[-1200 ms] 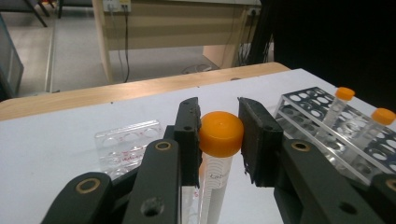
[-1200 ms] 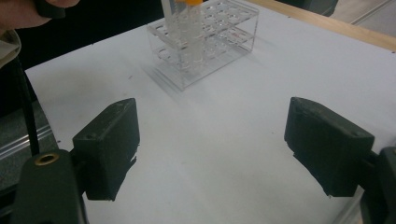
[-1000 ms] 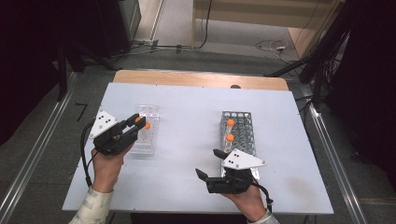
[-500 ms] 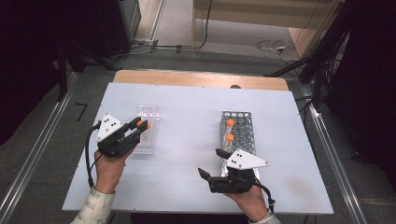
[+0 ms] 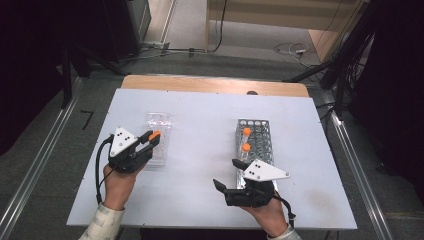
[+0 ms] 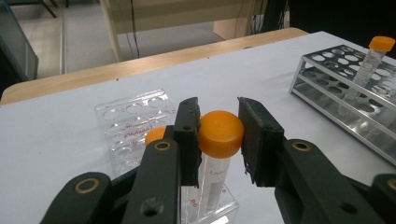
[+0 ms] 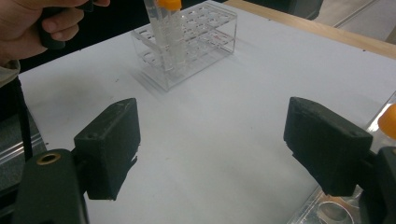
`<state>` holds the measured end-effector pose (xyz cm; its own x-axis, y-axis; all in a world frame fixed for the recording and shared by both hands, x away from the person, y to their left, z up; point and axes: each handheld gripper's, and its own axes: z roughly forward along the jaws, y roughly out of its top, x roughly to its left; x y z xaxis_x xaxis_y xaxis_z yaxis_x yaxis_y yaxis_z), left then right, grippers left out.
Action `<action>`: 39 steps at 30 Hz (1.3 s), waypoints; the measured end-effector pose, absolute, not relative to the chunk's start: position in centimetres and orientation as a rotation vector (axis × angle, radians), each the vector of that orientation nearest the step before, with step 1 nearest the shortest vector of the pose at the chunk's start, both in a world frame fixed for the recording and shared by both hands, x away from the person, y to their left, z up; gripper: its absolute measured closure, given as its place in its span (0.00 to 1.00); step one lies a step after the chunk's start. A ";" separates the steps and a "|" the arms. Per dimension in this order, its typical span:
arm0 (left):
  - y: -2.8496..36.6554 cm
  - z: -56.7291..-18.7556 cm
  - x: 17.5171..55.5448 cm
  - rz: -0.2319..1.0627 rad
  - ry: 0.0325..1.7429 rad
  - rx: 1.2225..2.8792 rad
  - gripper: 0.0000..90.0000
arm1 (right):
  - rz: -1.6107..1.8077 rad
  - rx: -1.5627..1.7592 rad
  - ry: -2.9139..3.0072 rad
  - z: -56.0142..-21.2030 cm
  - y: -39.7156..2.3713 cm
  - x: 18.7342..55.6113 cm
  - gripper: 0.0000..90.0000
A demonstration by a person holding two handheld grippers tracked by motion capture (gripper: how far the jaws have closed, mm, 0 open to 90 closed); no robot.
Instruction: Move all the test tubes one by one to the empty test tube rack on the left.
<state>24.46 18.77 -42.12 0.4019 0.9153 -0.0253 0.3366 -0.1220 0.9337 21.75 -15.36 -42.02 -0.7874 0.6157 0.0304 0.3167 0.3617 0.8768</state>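
Since the earlier frames the left gripper [image 5: 148, 141] has been drawn slightly nearer along the clear plastic rack [image 5: 156, 139], while the right gripper [image 5: 227, 176] has kept still. An orange-capped clear plastic tube [image 6: 217, 154] is held upright by the left gripper, clamped at its cap, seemingly above a near hole of the clear rack; how deep it is seated cannot be told. The right gripper's jaws stand wide and empty by the perforated metal rack [image 5: 254, 145]. Bare white tabletop [image 5: 200, 130] lies between the racks.
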 end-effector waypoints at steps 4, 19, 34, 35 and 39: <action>18.7 -42.2 24.5 0.733 1.113 1.680 0.77 | 1.394 0.824 2.325 -42.0 -15.3 21.8 0.19; 18.7 -42.1 24.4 0.719 1.106 1.676 0.70 | 1.399 0.828 2.321 -42.0 -15.4 21.8 0.19; 19.2 -41.9 23.9 0.641 1.110 1.648 0.47 | 1.397 0.873 2.279 -41.7 -16.9 22.3 0.19; 19.3 -41.9 23.8 0.645 1.115 1.643 0.46 | 1.398 0.877 2.273 -41.7 -17.1 22.5 0.19; 19.6 -41.8 23.6 0.653 1.127 1.615 0.40 | 1.390 0.903 2.249 -41.6 -17.9 23.0 0.19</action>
<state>23.59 19.65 -41.79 0.4153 0.9027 -0.1125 0.3515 -0.0452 0.9351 23.03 -17.90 -41.61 -0.7373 0.6745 0.0375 0.3351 0.3170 0.8873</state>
